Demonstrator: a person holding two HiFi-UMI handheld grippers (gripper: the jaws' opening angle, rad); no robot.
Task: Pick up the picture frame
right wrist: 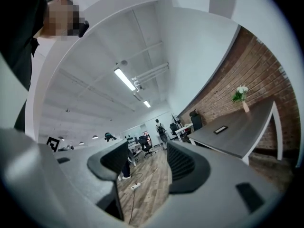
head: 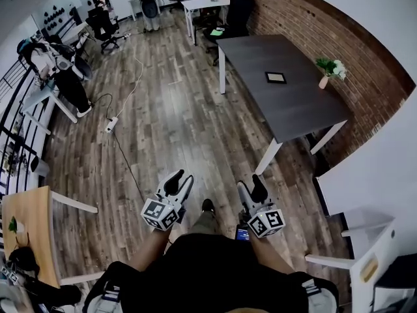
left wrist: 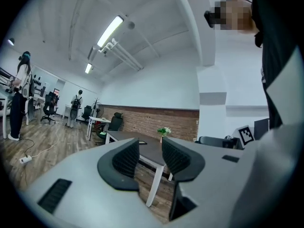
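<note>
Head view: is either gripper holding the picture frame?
No, the picture frame lies flat on the dark table, well away from the left gripper and the right gripper, both open and empty.

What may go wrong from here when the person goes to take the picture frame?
The picture frame lies flat on the dark table, so it may slide away rather than be gripped. The flower vase stands near it; a reach might tip it. The power strip has a cable running across the floor near the feet: a trip hazard.
</note>
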